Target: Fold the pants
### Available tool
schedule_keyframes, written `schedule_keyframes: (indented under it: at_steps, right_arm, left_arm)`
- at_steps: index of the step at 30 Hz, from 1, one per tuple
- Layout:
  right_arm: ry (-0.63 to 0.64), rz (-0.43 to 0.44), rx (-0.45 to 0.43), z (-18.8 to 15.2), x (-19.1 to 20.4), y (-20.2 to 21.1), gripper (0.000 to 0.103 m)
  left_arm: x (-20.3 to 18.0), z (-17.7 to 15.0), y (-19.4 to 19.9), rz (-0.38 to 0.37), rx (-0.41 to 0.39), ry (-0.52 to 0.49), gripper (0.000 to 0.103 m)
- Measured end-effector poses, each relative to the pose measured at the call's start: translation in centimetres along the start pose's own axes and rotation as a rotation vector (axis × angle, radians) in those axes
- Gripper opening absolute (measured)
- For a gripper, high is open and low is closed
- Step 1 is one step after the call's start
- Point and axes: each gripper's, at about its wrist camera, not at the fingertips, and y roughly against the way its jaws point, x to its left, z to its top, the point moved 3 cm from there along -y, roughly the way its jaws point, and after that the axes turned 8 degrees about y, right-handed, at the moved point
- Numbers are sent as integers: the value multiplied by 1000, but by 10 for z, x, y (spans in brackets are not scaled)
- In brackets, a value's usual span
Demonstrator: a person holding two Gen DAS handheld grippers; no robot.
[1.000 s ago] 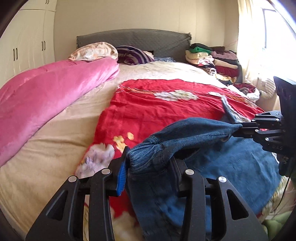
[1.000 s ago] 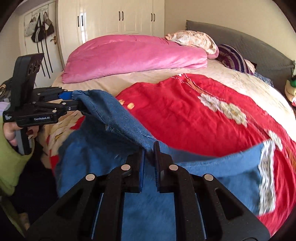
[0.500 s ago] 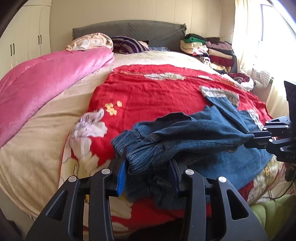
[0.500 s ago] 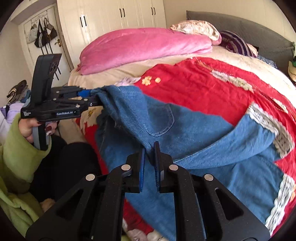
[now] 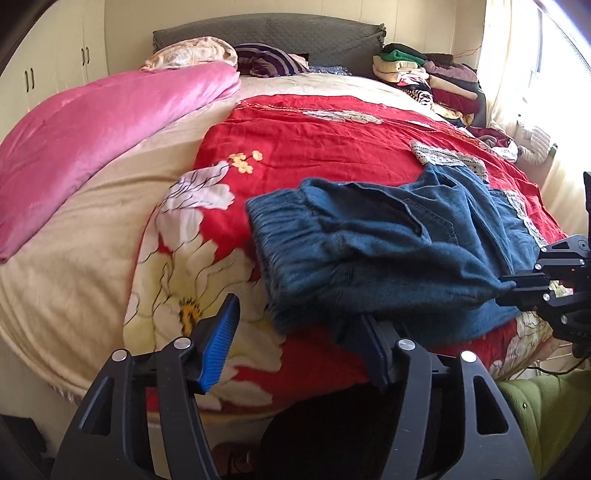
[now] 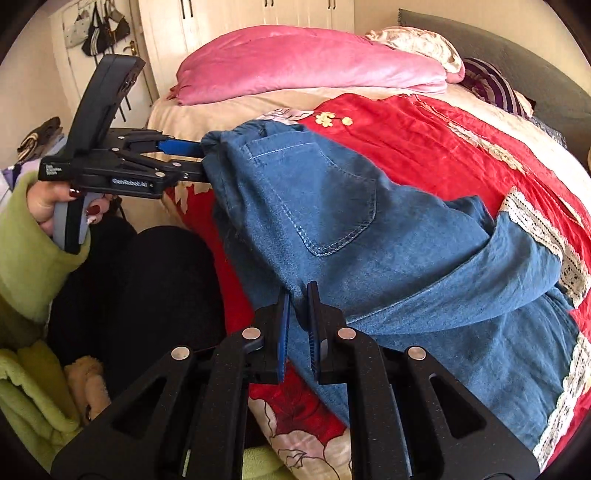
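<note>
Soft blue denim pants [image 5: 388, 258] with a gathered elastic waistband: right gripper [image 6: 297, 295] fingers pinch them, left gripper [image 5: 295, 332] fingers just opened wide off them.

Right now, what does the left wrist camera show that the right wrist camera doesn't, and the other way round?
Only the left wrist view shows the stack of folded clothes by the headboard, the bright window, and the left gripper with its jaws apart; they have just been opening, off the jeans' waistband. Only the right wrist view shows the hand in a green sleeve, the bags hanging on the door, and the back pocket. Both show the jeans, the red blanket, the pink quilt, and the right gripper shut on denim.
</note>
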Motion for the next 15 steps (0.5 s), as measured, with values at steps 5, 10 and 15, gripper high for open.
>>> schedule_keyframes:
  at_steps: [5, 10, 15]
  right_arm:
    - [-4, 18, 6, -4, 3, -6, 5]
    - [24, 38, 28, -9, 15, -15, 5]
    - [37, 31, 36, -12, 19, -18, 6]
  left_arm:
    - [23, -2, 17, 50, -15, 73, 60]
    - [-2, 14, 33, -23, -76, 60, 57]
    - [-48, 28, 8, -122, -48, -2, 57]
